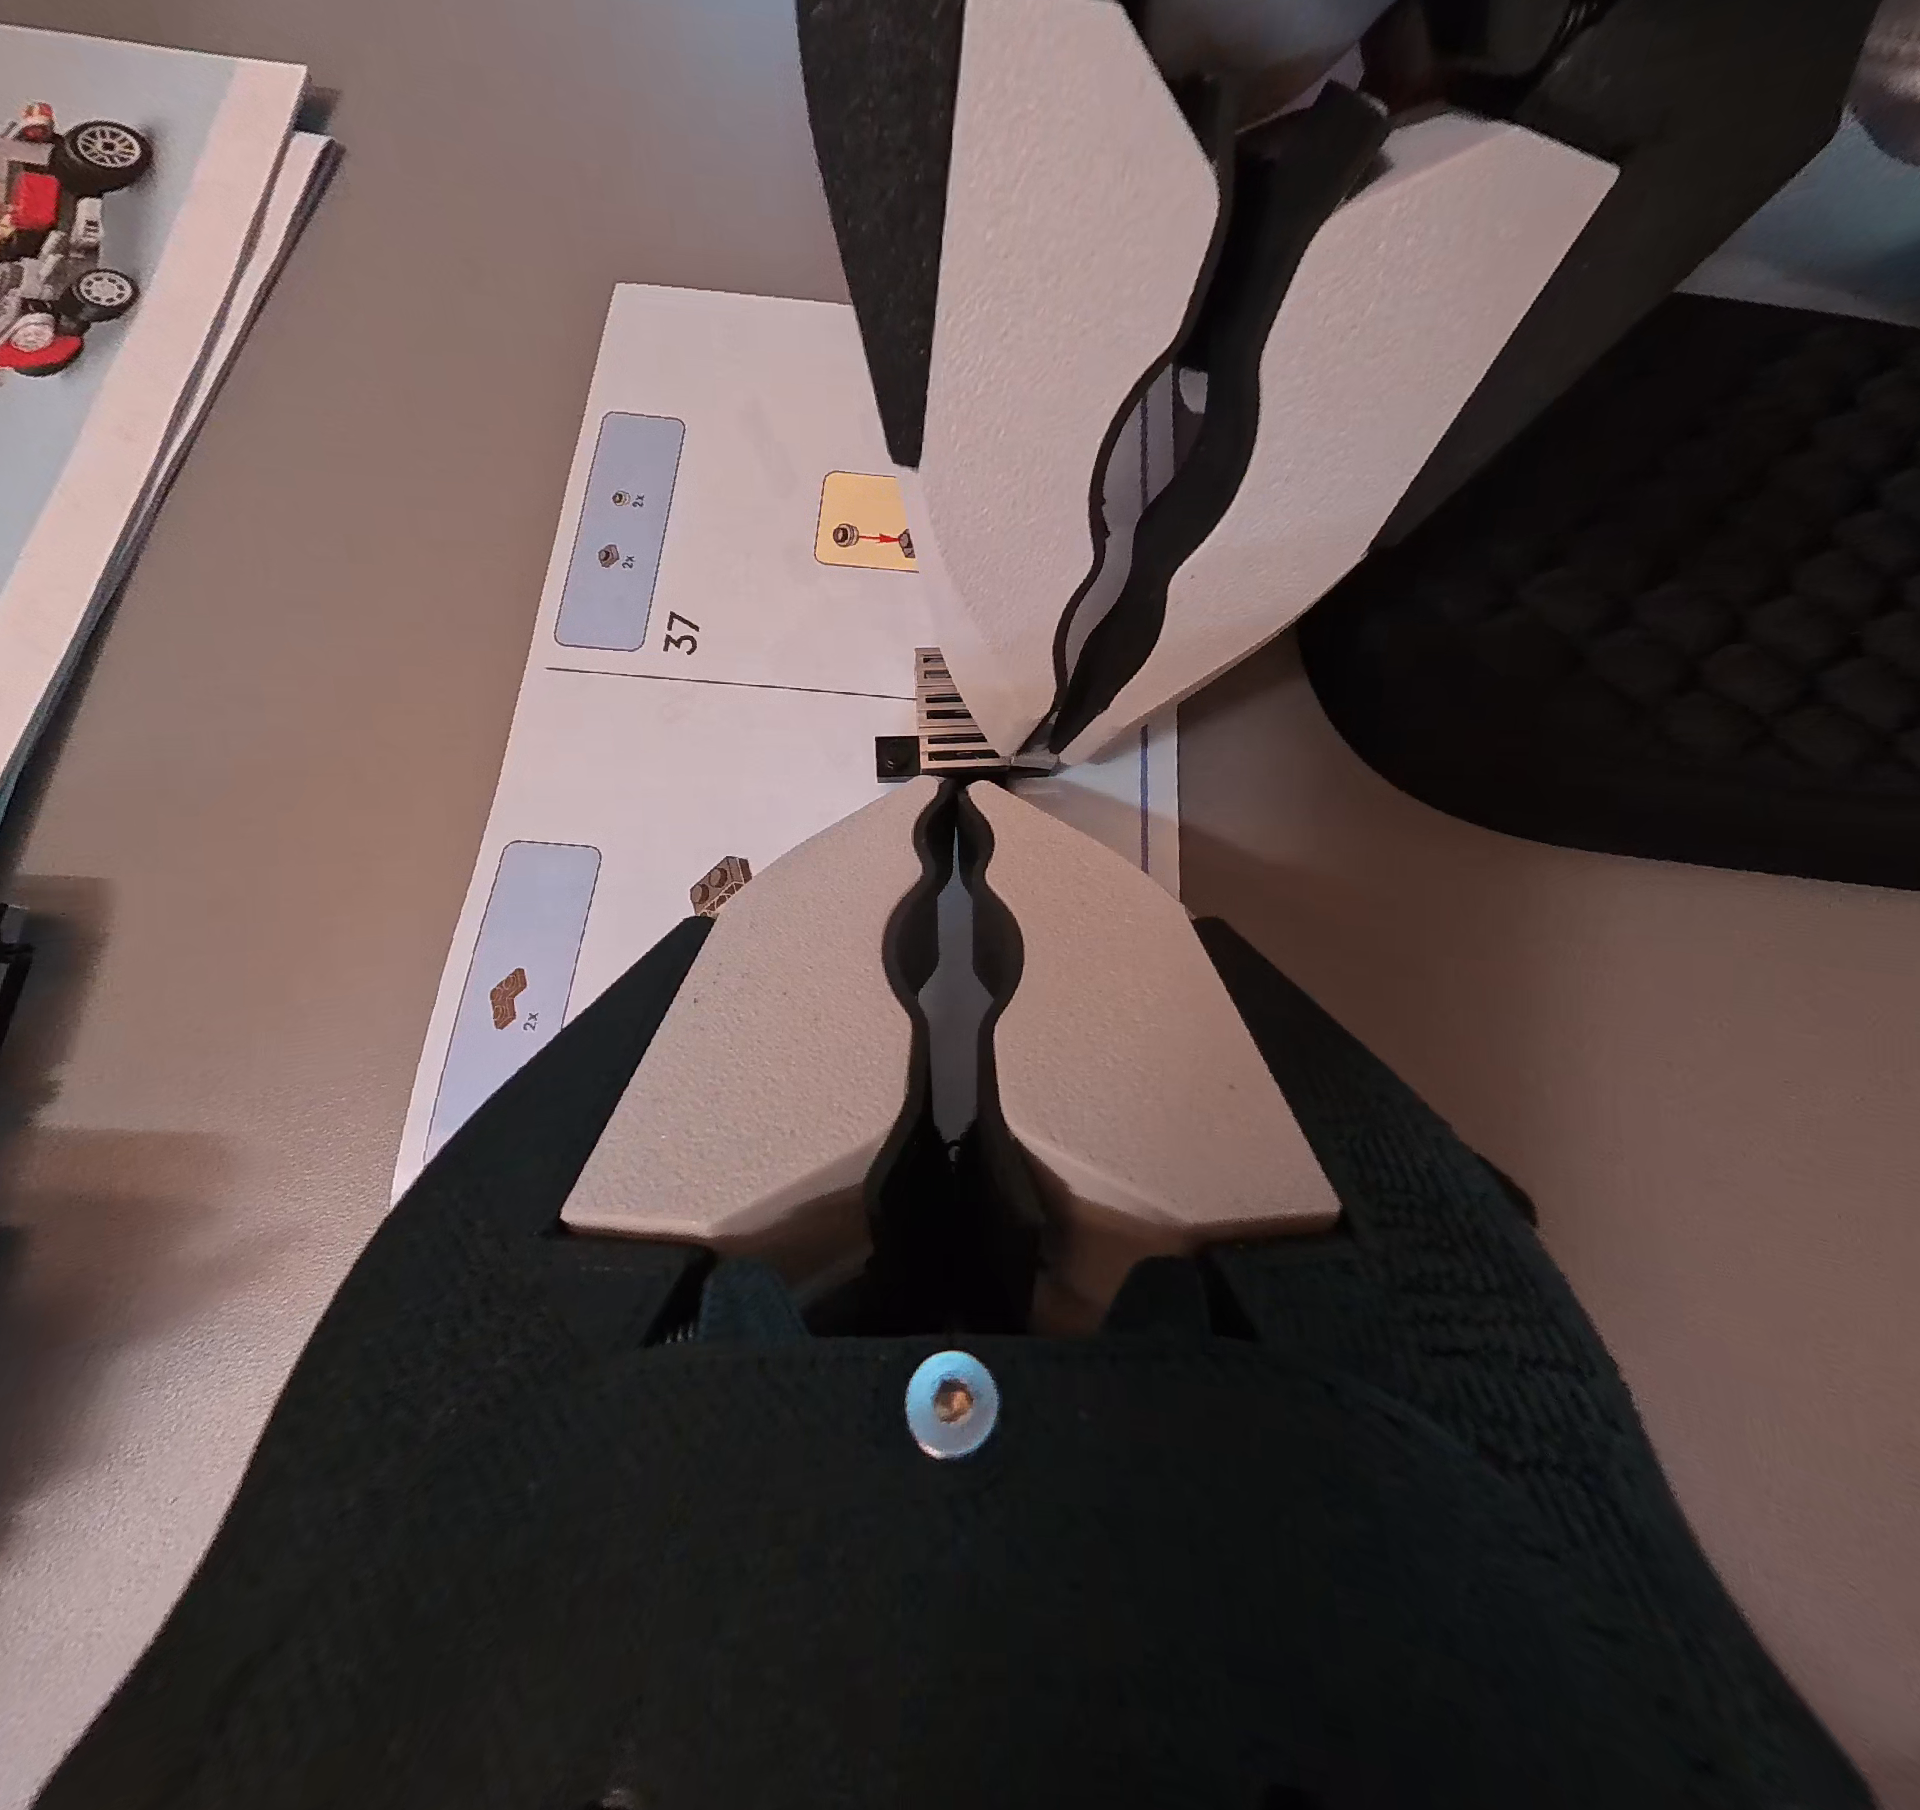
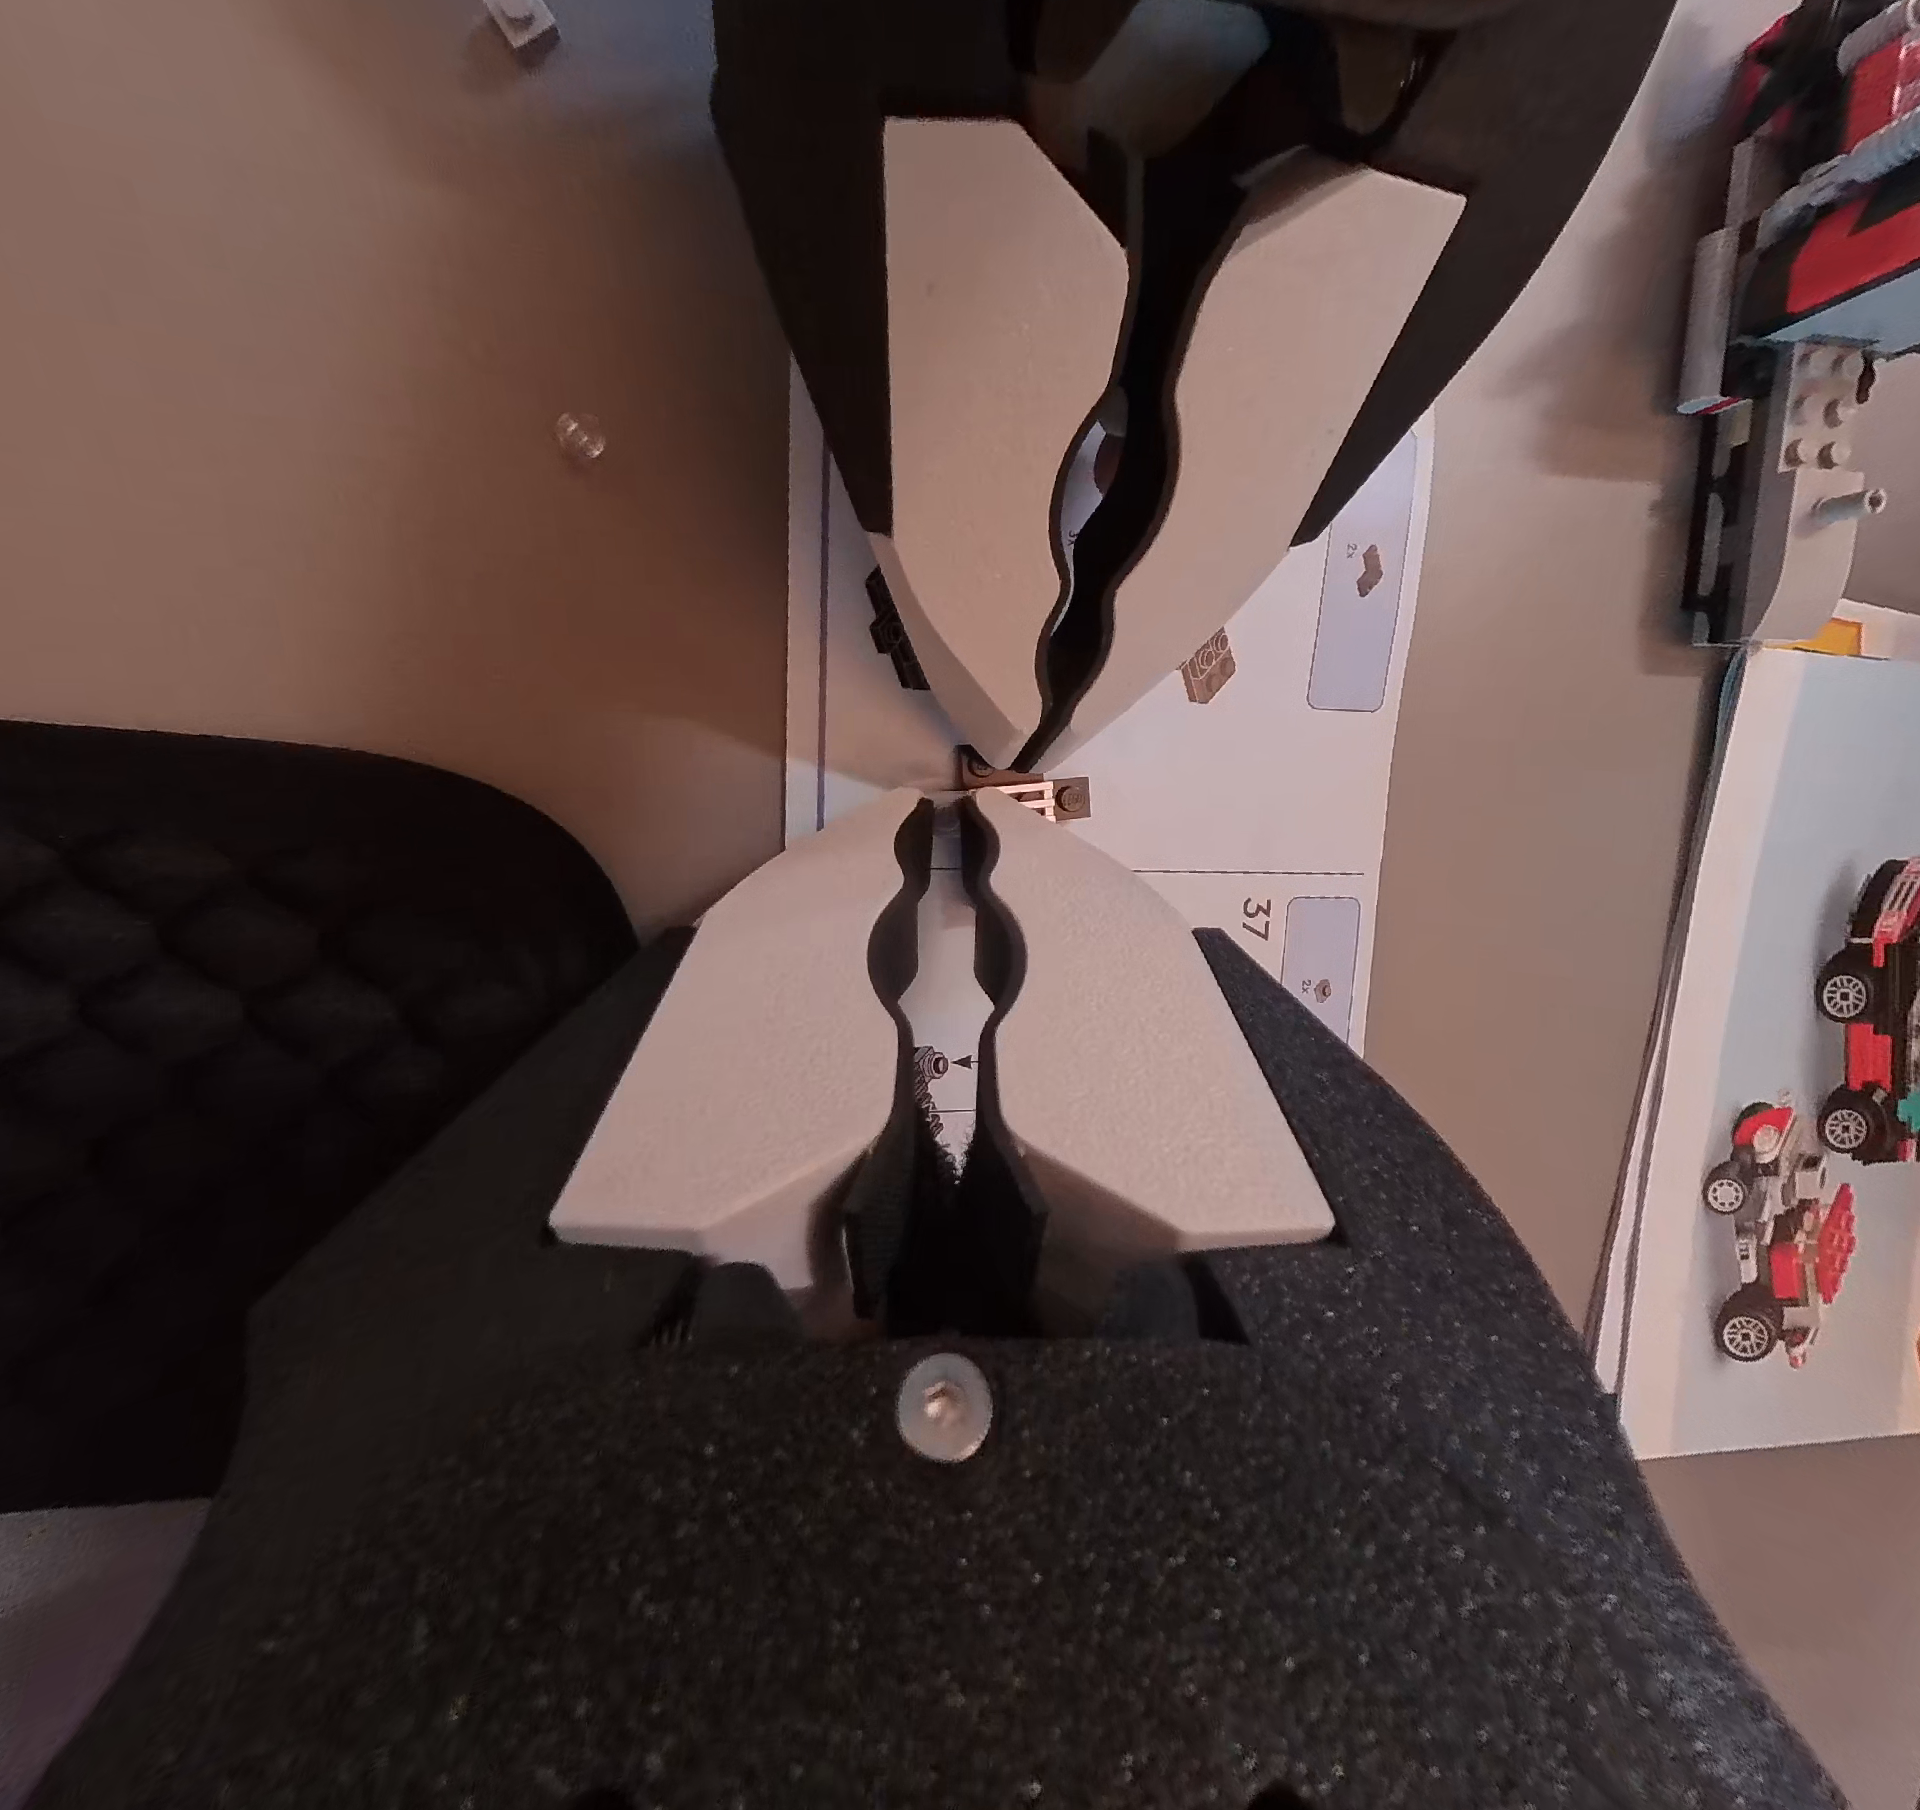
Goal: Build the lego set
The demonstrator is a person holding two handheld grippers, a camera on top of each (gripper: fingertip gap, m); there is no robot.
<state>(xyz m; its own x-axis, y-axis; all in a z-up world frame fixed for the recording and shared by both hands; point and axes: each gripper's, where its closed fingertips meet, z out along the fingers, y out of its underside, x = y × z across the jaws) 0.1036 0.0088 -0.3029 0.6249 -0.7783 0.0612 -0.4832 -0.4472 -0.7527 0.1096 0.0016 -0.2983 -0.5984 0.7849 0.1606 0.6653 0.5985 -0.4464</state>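
surface: beige tabletop (image 1: 1558,1189), matte, plain
furniture: black quilted cushion (image 1: 1683,597) past table edge, dark, diamond-stitched
light: warm, soft; orange-brown cast on the tabletop in right wrist view, dim shadows under objects
walls/floor/windows: cannot tell

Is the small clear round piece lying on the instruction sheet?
No, the clear round piece lies on the bare table, left of the instruction sheet.

tip to tip over the instruction sheet (image 1: 727,721), left tongs (image 1: 954,796) and right tongs (image 2: 943,804), no gap between. open counter (image 2: 364,306) beyond, dotted with grey stud piece (image 2: 520,15), clear stud (image 2: 580,432). hemmed by black cushion (image 2: 260,981), lego build (image 2: 1808,254).
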